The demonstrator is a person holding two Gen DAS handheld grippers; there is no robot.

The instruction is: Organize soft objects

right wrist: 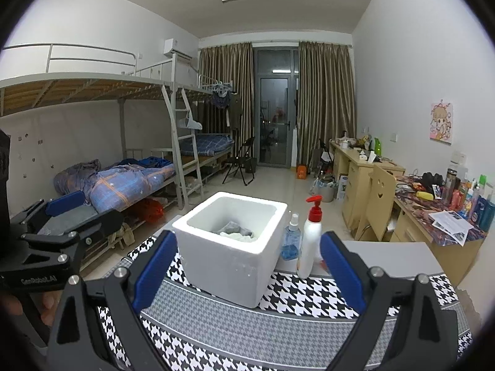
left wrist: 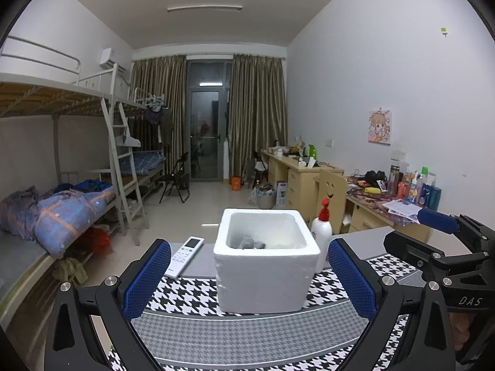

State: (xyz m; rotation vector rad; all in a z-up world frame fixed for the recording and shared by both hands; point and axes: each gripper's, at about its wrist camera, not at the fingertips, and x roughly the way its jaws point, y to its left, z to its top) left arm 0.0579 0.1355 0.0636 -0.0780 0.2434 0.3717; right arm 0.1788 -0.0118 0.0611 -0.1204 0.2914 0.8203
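A square white foam box with thick walls and a grainy, crumbly surface stands upright on a houndstooth mat, black-and-white checks bordering a finer grey weave. Inside the box lie soft items: a crumpled grey cloth on a paler white piece, low against the far wall; how many pieces there are cannot be told. The left gripper hangs released in front of the box, its two blue, mesh-textured pads spread wide to either side of it and holding nothing. The right gripper is likewise spread apart and empty, its smooth blue pads framing the box from nearer its right corner. Just beside the box to the right stands a smooth white pump bottle with a red head, and next to it a small clear spray bottle with blue liquid. To the left of the box a flat white remote lies partly on the mat. Each gripper shows at the edge of the other's view.
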